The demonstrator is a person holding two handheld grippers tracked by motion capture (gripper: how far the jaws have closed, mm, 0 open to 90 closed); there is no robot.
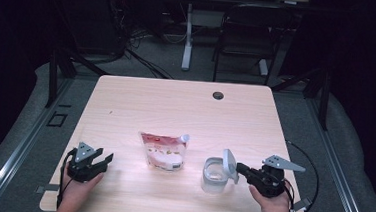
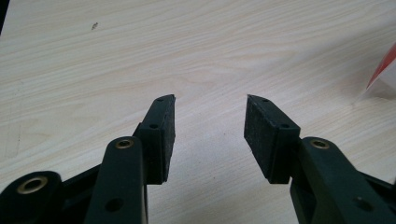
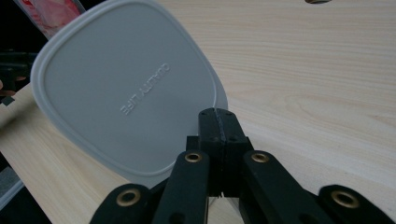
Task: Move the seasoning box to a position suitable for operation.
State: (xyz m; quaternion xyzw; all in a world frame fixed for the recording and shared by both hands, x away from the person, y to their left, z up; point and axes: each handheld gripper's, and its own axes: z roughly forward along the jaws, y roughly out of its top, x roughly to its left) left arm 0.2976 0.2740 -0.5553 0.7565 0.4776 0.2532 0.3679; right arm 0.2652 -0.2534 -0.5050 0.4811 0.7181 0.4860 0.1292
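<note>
You clenched the right gripper (image 1: pixel 239 168) on the lid (image 1: pixel 229 164), left gripper (image 1: pixel 104 159) released; a thin edge grip risked slipping near the table's (image 1: pixel 176 100) front edge.

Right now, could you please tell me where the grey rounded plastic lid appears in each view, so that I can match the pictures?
High view: the grey rounded plastic lid stands tilted at lower right, over the clear container, pinched by the right tongs.
Left gripper view: not in it.
Right gripper view: left and centre, gripped at its edge.
Shared landmark: the red-and-white pouch, red at top left here.
</note>
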